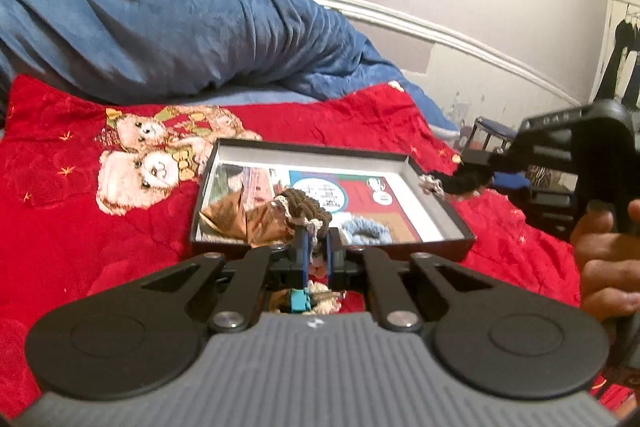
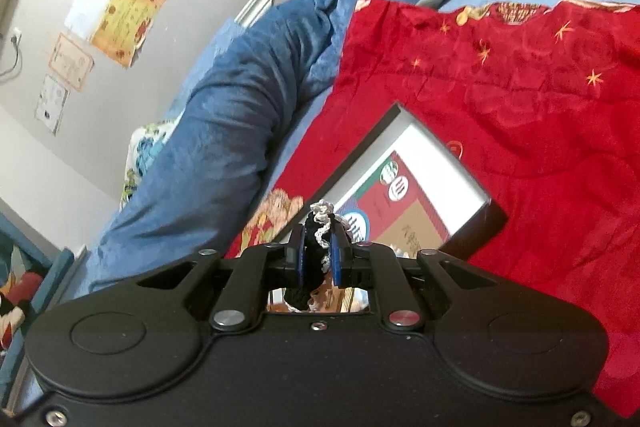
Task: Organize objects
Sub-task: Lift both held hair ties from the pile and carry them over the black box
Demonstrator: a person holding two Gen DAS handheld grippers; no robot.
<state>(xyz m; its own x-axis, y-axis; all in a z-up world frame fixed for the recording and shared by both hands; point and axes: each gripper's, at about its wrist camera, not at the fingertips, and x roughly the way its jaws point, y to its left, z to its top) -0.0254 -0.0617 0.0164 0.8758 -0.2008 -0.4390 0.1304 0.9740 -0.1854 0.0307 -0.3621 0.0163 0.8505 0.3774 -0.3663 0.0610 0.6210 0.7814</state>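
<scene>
Black scrunchie (image 2: pixel 314 251) pinched in my right tongs (image 2: pixel 316 255), brown scrunchie (image 1: pixel 306 209) clamped in my left tongs (image 1: pixel 318 241), lower centre, over the box (image 1: pixel 432 199)

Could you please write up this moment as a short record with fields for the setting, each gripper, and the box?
setting: red blanket with a teddy-bear print on a bed, blue duvet behind
left gripper: shut on a brown crocheted piece over the box
right gripper: shut on a black crocheted piece with white trim
box: open, shallow, holding a light blue crocheted piece
</scene>
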